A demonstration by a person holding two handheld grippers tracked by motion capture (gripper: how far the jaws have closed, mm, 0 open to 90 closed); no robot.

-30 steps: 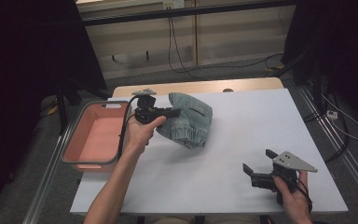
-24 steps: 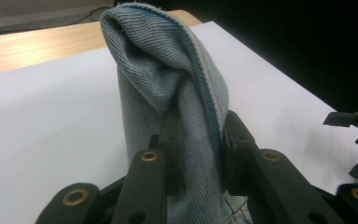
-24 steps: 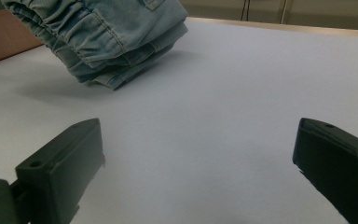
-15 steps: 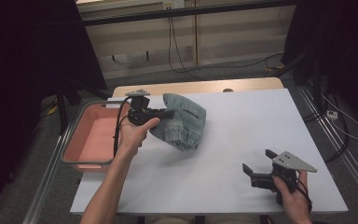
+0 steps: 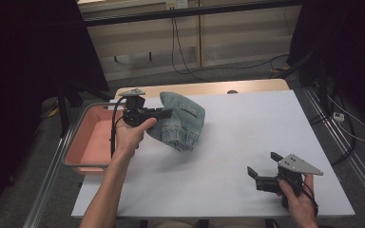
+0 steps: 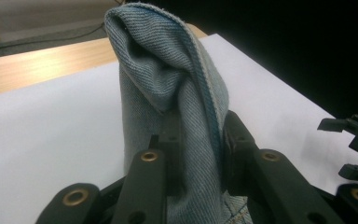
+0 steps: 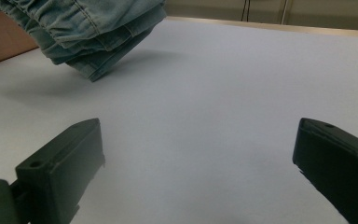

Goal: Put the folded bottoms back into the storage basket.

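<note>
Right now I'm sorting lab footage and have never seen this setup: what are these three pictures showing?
A person at a white table holds a hand-held two-jaw gripper in each hand. One picture looks down from above; the other two come from cameras riding on the grippers. The left gripper is shut on a folded denim garment, lifted partly off the table beside a pink tray. Its own view shows the denim pinched between the jaws. The right gripper is open and holds nothing.
</note>
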